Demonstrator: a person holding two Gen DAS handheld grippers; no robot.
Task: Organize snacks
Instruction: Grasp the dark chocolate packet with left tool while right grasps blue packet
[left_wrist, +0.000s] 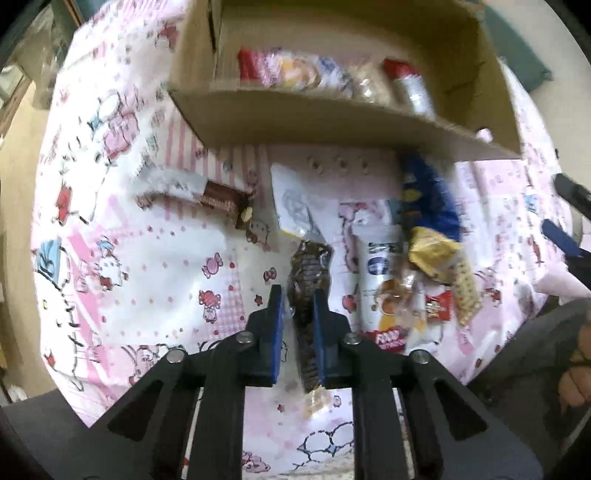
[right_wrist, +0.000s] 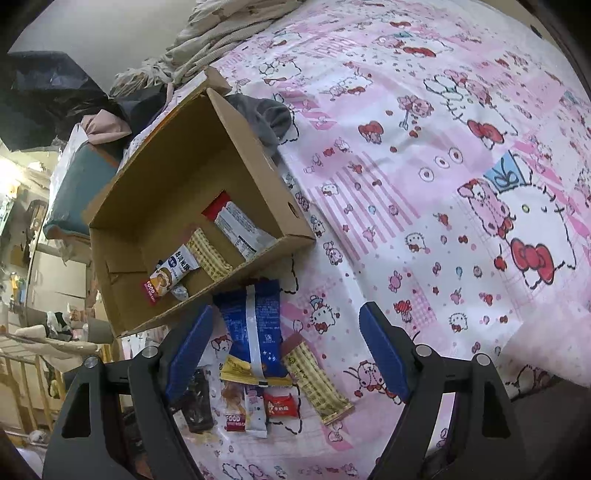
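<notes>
My left gripper (left_wrist: 298, 295) is shut on a dark brown chocolate snack pack (left_wrist: 309, 280), held above the pink bedsheet. An open cardboard box (left_wrist: 332, 122) lies ahead with several snacks inside (left_wrist: 295, 72). Loose snacks lie in front of it: a blue pack (left_wrist: 428, 192), a yellow wafer pack (left_wrist: 439, 254), a white FOOD pack (left_wrist: 384, 288), a brown wafer bar (left_wrist: 225, 201). My right gripper (right_wrist: 286, 325) is open and empty above the blue pack (right_wrist: 255, 325), the yellow wafer strip (right_wrist: 317, 380) and a red candy (right_wrist: 280, 404). The box (right_wrist: 147, 206) is at its left.
The Hello Kitty bedsheet (right_wrist: 443, 184) spreads wide to the right. A grey cloth (right_wrist: 269, 118) and piled bedding (right_wrist: 207, 48) lie behind the box. A clear white wrapper (left_wrist: 295, 203) lies near the centre. Shelves and clutter stand off the bed's left edge (right_wrist: 33, 258).
</notes>
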